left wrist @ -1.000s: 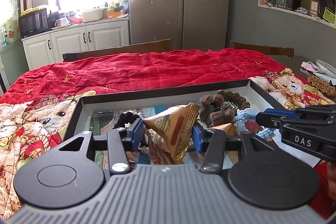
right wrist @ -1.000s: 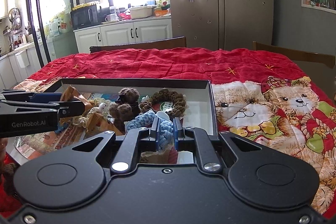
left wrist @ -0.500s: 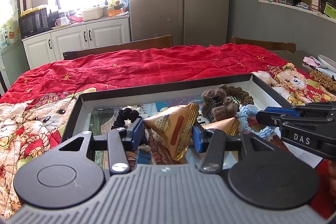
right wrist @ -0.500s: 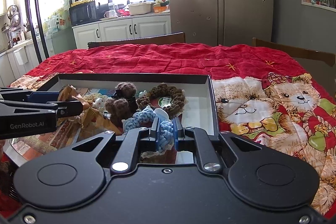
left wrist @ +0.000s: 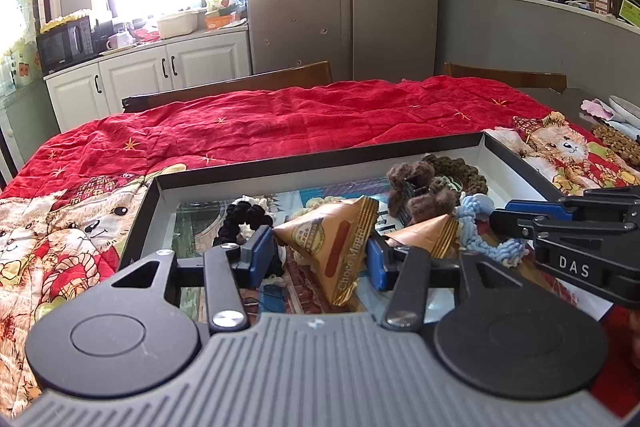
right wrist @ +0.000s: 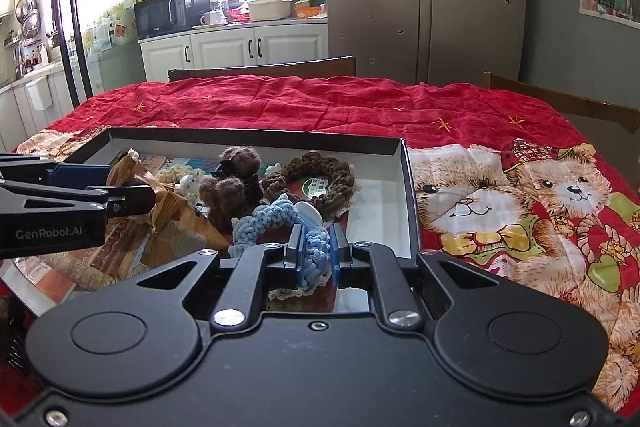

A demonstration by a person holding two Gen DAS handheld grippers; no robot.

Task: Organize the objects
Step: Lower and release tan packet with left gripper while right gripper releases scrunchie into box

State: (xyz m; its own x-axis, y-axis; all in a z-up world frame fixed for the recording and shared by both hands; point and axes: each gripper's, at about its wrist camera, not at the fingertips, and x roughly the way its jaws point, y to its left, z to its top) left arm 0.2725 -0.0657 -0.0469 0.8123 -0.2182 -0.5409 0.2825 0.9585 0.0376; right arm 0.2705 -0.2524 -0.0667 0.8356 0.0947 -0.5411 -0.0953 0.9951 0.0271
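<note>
While both claws hang over the shallow black box, each has something between its pads. Half spread, the left gripper pinches a tan triangular snack packet printed "Choco Magic": the blue pads press its two sides and the packet's point hangs below them, tilted. Just to the right of that claw lies a second tan packet, and past it the right gripper comes in from the side. Ahead of the left claw and a little to its left sits a black scrunchie, beside a cream woolly item that is largely hidden. The right claw is pressed almost together on a light blue crocheted scrunchie; one end of the blue loop is squeezed between the pads, the rest curls forward and to the left of them, with a small white disc on it. Straight ahead of the right claw lies a dark brown crocheted ring around a green-and-white label, and ahead to its left sits a fuzzy brown hair clip. Further left the left gripper's black arm crosses that view, with the tan packets below it. To the right of the right claw the box's white inner wall ends, and beyond it spreads the red teddy-bear tablecloth. Whether the held packet touches the box floor cannot be told.
</note>
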